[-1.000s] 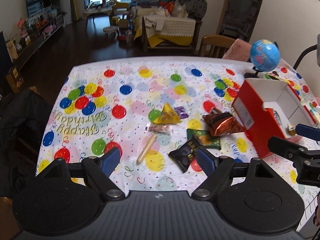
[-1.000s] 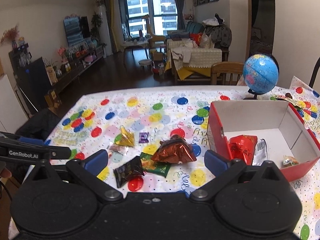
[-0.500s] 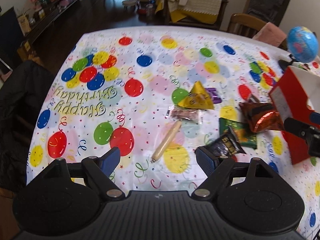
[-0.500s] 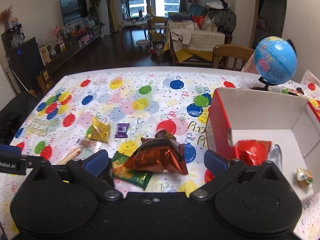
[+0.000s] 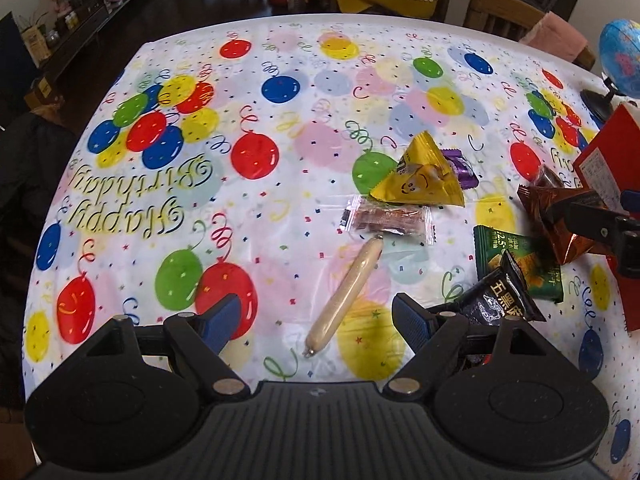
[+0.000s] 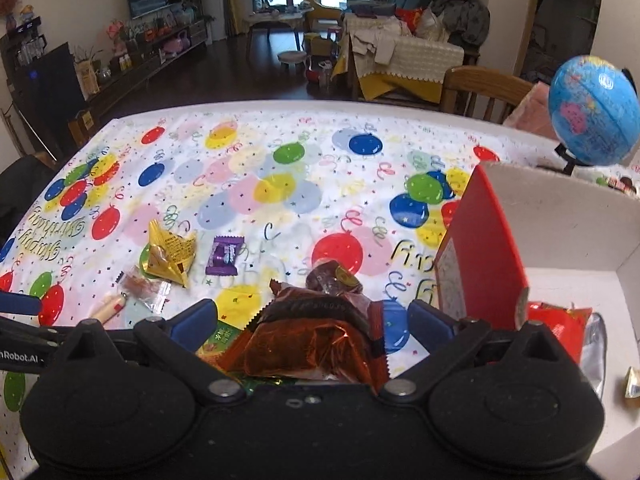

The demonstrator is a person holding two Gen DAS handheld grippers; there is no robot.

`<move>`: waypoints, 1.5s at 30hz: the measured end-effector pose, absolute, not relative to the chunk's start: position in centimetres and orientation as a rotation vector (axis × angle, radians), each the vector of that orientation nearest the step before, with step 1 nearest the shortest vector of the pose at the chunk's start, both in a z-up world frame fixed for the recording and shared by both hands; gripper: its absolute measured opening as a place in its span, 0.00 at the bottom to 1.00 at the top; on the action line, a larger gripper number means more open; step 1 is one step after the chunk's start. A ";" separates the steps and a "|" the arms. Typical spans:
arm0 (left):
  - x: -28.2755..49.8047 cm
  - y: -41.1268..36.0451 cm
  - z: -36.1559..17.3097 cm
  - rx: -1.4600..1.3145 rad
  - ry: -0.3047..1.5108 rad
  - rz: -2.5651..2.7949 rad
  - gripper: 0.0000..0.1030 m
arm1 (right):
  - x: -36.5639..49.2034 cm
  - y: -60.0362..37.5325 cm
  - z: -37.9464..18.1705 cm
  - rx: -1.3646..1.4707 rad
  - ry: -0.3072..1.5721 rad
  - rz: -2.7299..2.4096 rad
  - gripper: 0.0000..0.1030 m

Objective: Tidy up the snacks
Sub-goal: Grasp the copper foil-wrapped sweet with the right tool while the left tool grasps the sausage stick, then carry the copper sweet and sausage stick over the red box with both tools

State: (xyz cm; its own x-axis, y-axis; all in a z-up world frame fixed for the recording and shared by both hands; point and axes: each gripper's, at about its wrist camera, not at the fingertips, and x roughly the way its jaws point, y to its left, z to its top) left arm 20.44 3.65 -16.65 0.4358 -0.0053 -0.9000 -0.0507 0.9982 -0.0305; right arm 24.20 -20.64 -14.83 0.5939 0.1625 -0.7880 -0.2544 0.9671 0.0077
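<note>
Left wrist view: a tan sausage stick (image 5: pixel 346 290) lies mid-worktop between the left tool's (image 5: pixel 318 318) parted, closing pads, untouched. Beside it a black packet (image 5: pixel 498 300) shows "五黑"; the green packet's (image 5: pixel 516 258) print is partly covered. Balloon cloth (image 5: pixel 280 216) reads "Happy Birthday". Right tool (image 6: pixel 312 318) stands apart over a copper foil bag (image 6: pixel 316 344), beside the red box (image 6: pixel 484 256), cut off at the frame edge.

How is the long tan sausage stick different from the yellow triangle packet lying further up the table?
Shape: the sausage stick is a slim, straight tube, while the yellow triangle packet is a puffed pyramid. Look: the stick is plain tan with pinched ends; the packet is shiny yellow foil with a printed smiley face. Place: the stick lies between the left gripper's open fingers, the packet beyond them. Both lie loose on the balloon tablecloth, outside the red box.
</note>
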 end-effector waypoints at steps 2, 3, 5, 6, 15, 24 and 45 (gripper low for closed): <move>20.6 3.6 -16.9 -0.053 1.125 0.015 0.63 | 24.3 -20.5 -15.2 -0.120 0.912 0.233 0.99; 20.7 3.6 -17.1 -0.049 1.130 0.014 0.61 | 24.4 -20.5 -15.3 -0.120 0.916 0.229 0.99; 20.9 3.6 -17.4 -0.054 1.138 0.002 0.52 | 24.6 -20.6 -15.6 -0.103 0.932 0.229 0.97; 21.0 3.7 -17.6 -0.059 1.145 -0.002 0.50 | 24.6 -20.6 -15.7 -0.097 0.937 0.232 0.97; 21.1 3.2 -17.5 -0.043 1.141 -0.027 0.31 | 24.6 -20.4 -15.7 -0.065 0.950 0.229 0.74; 20.8 3.2 -17.4 -0.059 1.138 -0.046 0.12 | 24.1 -20.8 -15.0 -0.064 0.920 0.213 0.38; 17.6 2.6 -13.0 -0.097 1.080 -0.077 0.10 | 19.1 -21.7 -10.0 -0.030 0.834 0.242 0.25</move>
State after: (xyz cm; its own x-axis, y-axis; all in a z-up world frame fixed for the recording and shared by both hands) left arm 17.58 2.64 -13.00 0.4692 -0.1102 -0.8762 0.0152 0.9930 -0.1167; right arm 19.07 -21.65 -9.97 0.6463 0.2010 -0.7361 -0.2244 0.9721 0.0684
